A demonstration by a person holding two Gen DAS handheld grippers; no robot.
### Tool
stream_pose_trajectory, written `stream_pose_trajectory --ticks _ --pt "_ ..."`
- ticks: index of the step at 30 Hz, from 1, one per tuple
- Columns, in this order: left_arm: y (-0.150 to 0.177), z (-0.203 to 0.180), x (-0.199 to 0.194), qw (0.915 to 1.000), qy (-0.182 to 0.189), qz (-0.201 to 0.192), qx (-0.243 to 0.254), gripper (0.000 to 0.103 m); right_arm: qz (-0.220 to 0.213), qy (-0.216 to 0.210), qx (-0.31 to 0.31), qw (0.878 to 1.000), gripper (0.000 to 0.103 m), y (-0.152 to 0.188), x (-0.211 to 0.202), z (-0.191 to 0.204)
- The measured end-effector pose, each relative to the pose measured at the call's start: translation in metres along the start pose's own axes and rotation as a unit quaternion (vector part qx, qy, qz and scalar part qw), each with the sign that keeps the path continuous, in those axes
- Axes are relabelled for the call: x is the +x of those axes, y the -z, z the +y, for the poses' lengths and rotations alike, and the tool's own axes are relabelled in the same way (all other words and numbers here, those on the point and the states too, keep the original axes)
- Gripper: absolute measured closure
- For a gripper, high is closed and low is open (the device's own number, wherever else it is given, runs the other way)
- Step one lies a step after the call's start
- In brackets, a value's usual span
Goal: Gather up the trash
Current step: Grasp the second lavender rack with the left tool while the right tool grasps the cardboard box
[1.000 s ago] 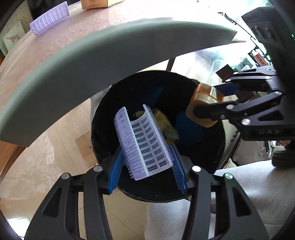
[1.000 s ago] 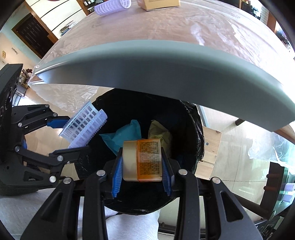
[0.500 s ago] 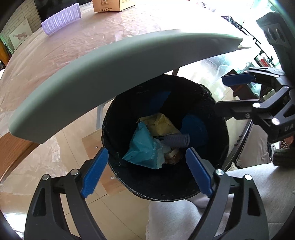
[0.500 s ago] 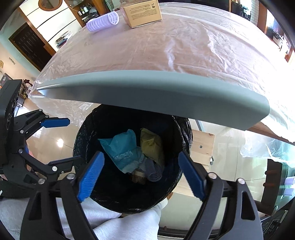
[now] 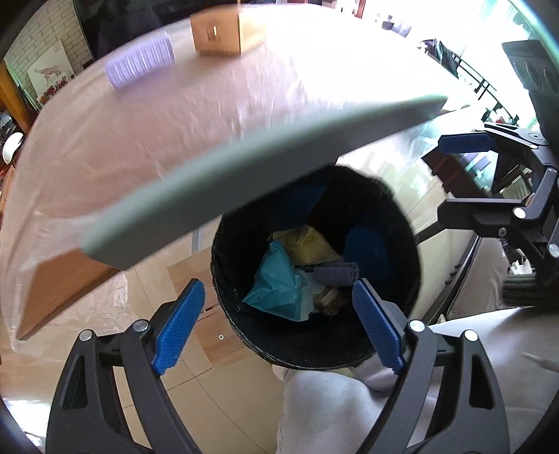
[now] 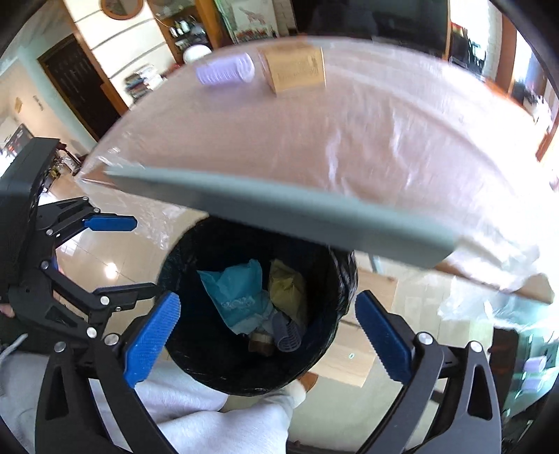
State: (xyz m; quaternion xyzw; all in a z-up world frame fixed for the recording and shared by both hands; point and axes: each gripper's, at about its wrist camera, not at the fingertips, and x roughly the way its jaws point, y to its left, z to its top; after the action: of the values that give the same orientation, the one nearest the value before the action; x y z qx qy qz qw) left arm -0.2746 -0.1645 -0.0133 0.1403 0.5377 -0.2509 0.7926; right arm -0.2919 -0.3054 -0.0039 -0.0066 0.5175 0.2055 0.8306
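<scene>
A black-lined bin [image 5: 401, 279] [image 6: 195, 244] stands on the floor under the table edge. Inside lie a lilac hair roller [image 5: 337, 274] [image 6: 288, 335], a tape roll [image 5: 328, 300] [image 6: 260, 344], a teal bag [image 5: 276, 283] and a yellow wrapper [image 5: 307, 244]. My left gripper [image 5: 276, 284] [image 6: 139, 256] hangs above the bin, open and empty. My right gripper [image 6: 267, 297] [image 5: 443, 178] hovers beside it, its jaws opening wide with nothing between them. On the table rest another lilac roller [image 5: 139, 63] [image 6: 225, 71] and a cardboard box [image 5: 223, 33] [image 6: 297, 68].
The table [image 5: 244, 167] [image 6: 297, 206] has a thick grey edge and a clear plastic cover, and it overhangs the far side of the bin. A person's legs in pale trousers [image 5: 332, 401] [image 6: 209, 412] sit just before the bin. A wooden board lies on the tiled floor.
The left gripper let go of the lilac roller and the right let go of the tape roll; both now lie in the bin. Both grippers opened and rose, showing more tabletop.
</scene>
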Motion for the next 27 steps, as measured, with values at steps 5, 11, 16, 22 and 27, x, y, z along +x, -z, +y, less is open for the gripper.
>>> stream_pose_trajectory --ticks 5,11,16,22,27 --pt "-0.022 0.009 -0.055 0.9967 0.005 -0.080 -0.017 0.011 -0.089 0.017 -0.018 0.996 0.004 -0.026 -0.049 0.000" --pt "-0.066 0.055 -0.078 0.9837 -0.023 -0.159 -0.081 0.002 -0.158 0.058 -0.009 0.986 0.004 -0.078 -0.060 -0.013" --pt "-0.105 0.099 -0.051 0.9799 -0.041 -0.149 -0.127 0.002 -0.150 0.079 -0.045 0.985 0.004 -0.125 -0.026 -0.015" --pt "-0.138 0.140 -0.013 0.9751 -0.023 -0.125 -0.182 0.002 -0.116 0.055 -0.073 0.989 0.004 -0.162 0.017 -0.014" --pt "-0.149 0.143 0.005 0.9765 -0.042 -0.115 -0.178 0.002 -0.091 0.046 -0.101 0.990 0.004 -0.181 0.044 -0.009"
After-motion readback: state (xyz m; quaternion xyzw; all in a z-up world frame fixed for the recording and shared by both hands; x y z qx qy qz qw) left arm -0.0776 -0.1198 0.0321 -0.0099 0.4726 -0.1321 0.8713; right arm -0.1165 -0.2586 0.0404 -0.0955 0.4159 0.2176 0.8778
